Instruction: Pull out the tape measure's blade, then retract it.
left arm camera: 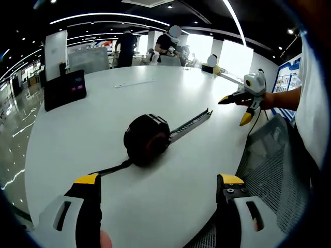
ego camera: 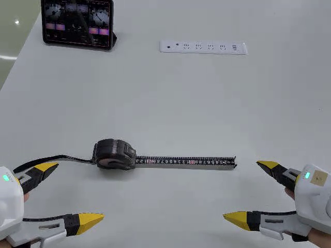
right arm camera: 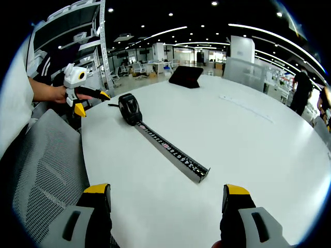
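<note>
A black tape measure [ego camera: 114,154] lies on the white table, its blade [ego camera: 185,161] pulled out to the right and resting flat, its wrist strap [ego camera: 54,158] trailing left. My left gripper [ego camera: 64,194] hovers open near the table's front left, just left of the case [left arm camera: 147,138], holding nothing. My right gripper [ego camera: 254,191] is open at the front right, a little past the blade's end hook [ego camera: 234,161]. In the right gripper view the blade [right arm camera: 170,152] runs from the case [right arm camera: 130,108] toward me, the hook [right arm camera: 203,173] between and ahead of my jaws.
A dark tablet [ego camera: 77,23] stands propped at the back left of the table. A white power strip [ego camera: 203,47] lies at the back centre. A mesh chair [right arm camera: 44,170] sits at the table's edge near me. People stand far off in the room.
</note>
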Motion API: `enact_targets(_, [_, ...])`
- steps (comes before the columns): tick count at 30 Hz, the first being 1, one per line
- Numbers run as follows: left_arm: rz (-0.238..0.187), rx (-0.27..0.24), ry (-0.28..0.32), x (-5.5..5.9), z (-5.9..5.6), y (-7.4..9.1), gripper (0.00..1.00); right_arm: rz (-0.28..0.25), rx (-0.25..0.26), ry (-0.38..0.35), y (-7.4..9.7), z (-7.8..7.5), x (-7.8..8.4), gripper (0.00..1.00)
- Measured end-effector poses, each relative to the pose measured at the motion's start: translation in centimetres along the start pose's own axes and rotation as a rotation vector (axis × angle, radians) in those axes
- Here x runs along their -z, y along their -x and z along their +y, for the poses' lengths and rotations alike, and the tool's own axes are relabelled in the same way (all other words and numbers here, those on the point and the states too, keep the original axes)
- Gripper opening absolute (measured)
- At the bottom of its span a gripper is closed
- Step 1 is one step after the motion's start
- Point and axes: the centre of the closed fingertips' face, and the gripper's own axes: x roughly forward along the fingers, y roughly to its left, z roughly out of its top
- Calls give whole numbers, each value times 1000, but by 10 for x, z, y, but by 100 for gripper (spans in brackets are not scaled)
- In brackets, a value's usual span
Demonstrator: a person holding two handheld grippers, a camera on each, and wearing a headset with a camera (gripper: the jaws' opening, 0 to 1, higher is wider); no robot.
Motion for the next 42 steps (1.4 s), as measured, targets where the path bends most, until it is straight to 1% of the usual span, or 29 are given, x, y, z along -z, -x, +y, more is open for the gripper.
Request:
enact_targets(6, [-1, -2, 17, 5, 1, 1, 89, -2, 2, -11, 0, 1, 3, 88])
enact_targets(10, [-4, -3, 23, 5, 1, 1, 89, 1, 1, -18, -1, 2, 6, 88])
enact_targets(17, [-6, -1, 34, 9, -1, -1, 89, 4, 2, -22, -2, 2, 8, 88])
enact_targets(23, [5, -4, 46, 16, -2, -1, 89, 6, -3, -26, -4, 4, 9, 89])
enact_targets(42, [1, -14, 59, 17, 0, 1, 88, 13, -4, -17, -3, 6, 9, 89])
